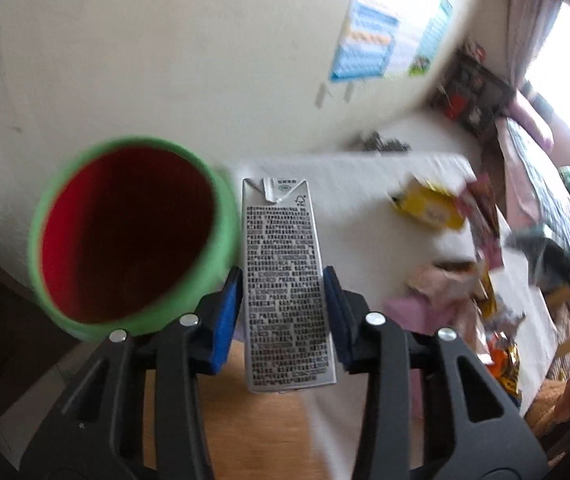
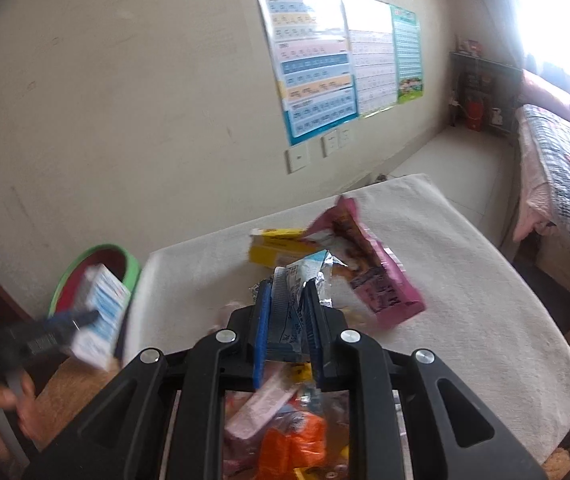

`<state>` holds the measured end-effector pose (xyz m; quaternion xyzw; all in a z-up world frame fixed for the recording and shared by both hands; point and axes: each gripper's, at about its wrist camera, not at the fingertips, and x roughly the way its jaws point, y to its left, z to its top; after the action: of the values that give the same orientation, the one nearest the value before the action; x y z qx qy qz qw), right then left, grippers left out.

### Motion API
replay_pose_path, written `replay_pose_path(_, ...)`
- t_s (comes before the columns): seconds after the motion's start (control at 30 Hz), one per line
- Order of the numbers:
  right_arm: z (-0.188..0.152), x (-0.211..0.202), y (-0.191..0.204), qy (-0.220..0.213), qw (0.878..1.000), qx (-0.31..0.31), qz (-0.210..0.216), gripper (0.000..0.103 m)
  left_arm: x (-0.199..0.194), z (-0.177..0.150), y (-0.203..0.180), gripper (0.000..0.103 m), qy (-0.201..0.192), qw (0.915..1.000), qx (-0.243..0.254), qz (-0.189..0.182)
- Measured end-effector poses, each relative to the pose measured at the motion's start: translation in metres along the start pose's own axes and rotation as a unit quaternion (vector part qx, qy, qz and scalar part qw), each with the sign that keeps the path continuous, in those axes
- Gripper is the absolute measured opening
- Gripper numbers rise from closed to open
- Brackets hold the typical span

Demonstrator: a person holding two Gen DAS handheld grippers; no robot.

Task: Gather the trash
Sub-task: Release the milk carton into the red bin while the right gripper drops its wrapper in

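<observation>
Beside the green-rimmed red bin (image 1: 125, 236), the left gripper (image 1: 283, 312) clamps a grey printed carton (image 1: 285, 276) awaiting release, while the right gripper (image 2: 287, 336), nearly shut, pinches a silvery-blue foil wrapper (image 2: 297, 280).

Bin (image 1: 125, 236) rim motion-blurred, wrapper pile (image 1: 497, 320) smeared, carton (image 2: 103, 312) blurred

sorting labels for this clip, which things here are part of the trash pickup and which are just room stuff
Job:
- drink carton between left jaws
- green bin
- foil wrapper in right jaws
- pink wrapper
- yellow box

Lying about:
- wall poster
- bed
- wall switches
</observation>
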<state>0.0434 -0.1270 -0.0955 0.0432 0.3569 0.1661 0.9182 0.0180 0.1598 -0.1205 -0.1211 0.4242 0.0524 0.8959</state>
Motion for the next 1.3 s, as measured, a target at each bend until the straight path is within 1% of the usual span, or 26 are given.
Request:
replay_pose_path(0.13,0.008,0.004,0.034,0.011,0.999,-0.014,0.038,0.017,-0.013,0.009,0.053,0.039,-0.014,0.9991,-0.027,0.029)
replay_pose_path(0.2,0.013,0.013,0.062,0.022,0.997,-0.022,0.070,0.017,-0.009,0.011,0.080,0.039,-0.012,0.9978,-0.045,0.047)
replay_pose_path(0.3,0.020,0.038,0.109,0.049,0.991,-0.025,0.122,0.017,-0.001,0.010,0.111,0.039,-0.001,0.9951,-0.084,0.052)
replay_pose_path(0.37,0.025,0.058,0.143,0.063,0.987,-0.037,0.146,0.017,0.004,0.009,0.125,0.039,0.003,0.9938,-0.097,0.055)
replay_pose_path(0.47,0.031,0.083,0.189,0.079,0.981,-0.061,0.166,0.017,0.010,0.009,0.135,0.039,0.007,0.9930,-0.101,0.060)
replay_pose_path(0.53,0.036,0.095,0.212,0.087,0.977,-0.070,0.179,0.017,0.014,0.010,0.143,0.039,0.007,0.9920,-0.110,0.062)
replay_pose_path(0.57,0.039,0.100,0.223,0.089,0.976,-0.077,0.185,0.019,0.015,0.010,0.147,0.039,0.008,0.9916,-0.114,0.060)
replay_pose_path(0.6,0.041,0.104,0.231,0.090,0.975,-0.082,0.188,0.020,0.017,0.011,0.150,0.040,0.011,0.9912,-0.118,0.059)
replay_pose_path(0.63,0.042,0.104,0.238,0.091,0.974,-0.088,0.190,0.027,0.019,0.011,0.153,0.044,0.013,0.9904,-0.121,0.064)
replay_pose_path(0.67,0.044,0.107,0.244,0.091,0.974,-0.093,0.187,0.040,0.019,0.011,0.156,0.057,0.012,0.9890,-0.129,0.072)
replay_pose_path(0.8,0.049,0.106,0.241,0.083,0.975,-0.091,0.187,0.041,0.018,0.008,0.161,0.058,0.010,0.9865,-0.149,0.067)
replay_pose_path(0.93,0.045,0.094,0.216,0.085,0.977,-0.072,0.181,0.041,0.016,0.005,0.154,0.058,0.011,0.9872,-0.148,0.059)
replay_pose_path(1.0,0.042,0.082,0.198,0.082,0.980,-0.075,0.166,0.041,0.012,0.004,0.146,0.058,0.011,0.9887,-0.140,0.052)
replay_pose_path(1.13,0.032,0.049,0.144,0.077,0.985,-0.077,0.131,0.041,0.007,0.004,0.123,0.058,0.008,0.9927,-0.112,0.043)
replay_pose_path(1.2,0.030,0.034,0.110,0.078,0.989,-0.078,0.101,0.041,0.003,0.004,0.106,0.058,0.007,0.9945,-0.099,0.034)
replay_pose_path(1.3,0.026,0.022,0.053,0.083,0.993,-0.069,0.038,0.042,0.001,0.006,0.076,0.058,0.007,0.9970,-0.075,0.019)
